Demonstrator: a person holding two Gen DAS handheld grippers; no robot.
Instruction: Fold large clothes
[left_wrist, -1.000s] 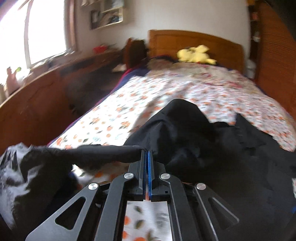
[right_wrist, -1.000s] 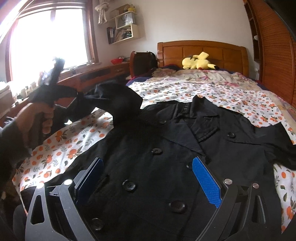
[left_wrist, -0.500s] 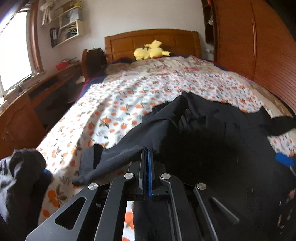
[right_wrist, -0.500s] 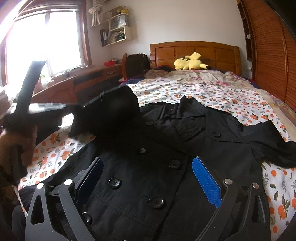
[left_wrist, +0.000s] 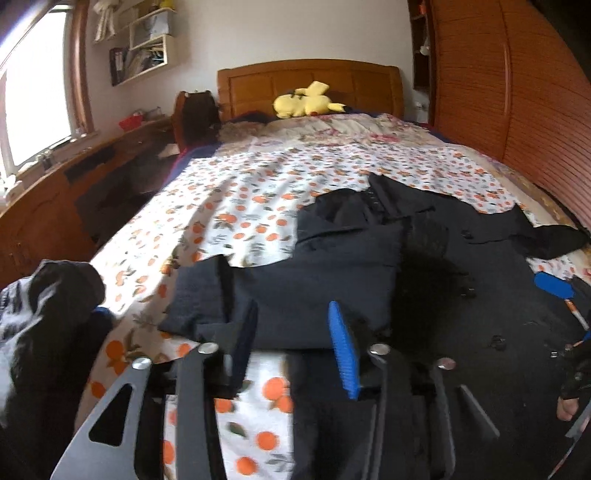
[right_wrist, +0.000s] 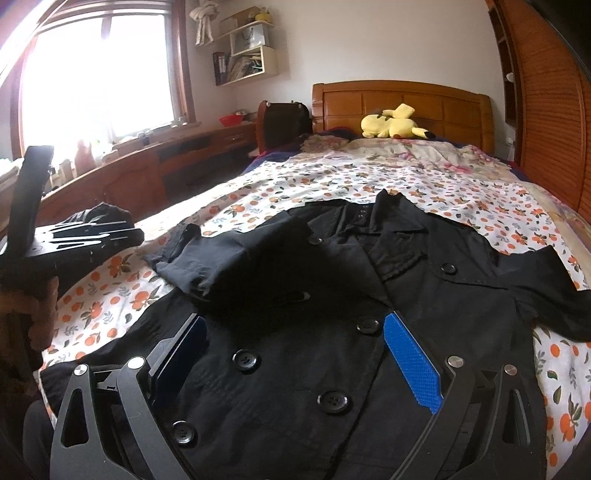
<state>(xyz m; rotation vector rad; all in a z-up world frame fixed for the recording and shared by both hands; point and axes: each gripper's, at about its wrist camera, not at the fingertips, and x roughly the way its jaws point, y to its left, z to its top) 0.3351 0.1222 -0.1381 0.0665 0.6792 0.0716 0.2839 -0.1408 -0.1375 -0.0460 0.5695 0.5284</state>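
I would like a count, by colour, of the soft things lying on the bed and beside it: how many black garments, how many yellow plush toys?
Black garments: 2, the coat spread on the bed and a crumpled dark garment at the bed's left edge.
Yellow plush toys: 1, the plush toy by the headboard.
Total: 3

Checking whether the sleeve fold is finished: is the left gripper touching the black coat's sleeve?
Apart. In the left wrist view the left gripper is opening and its fingers stand spread, with the sleeve lying flat on the coat beyond them.
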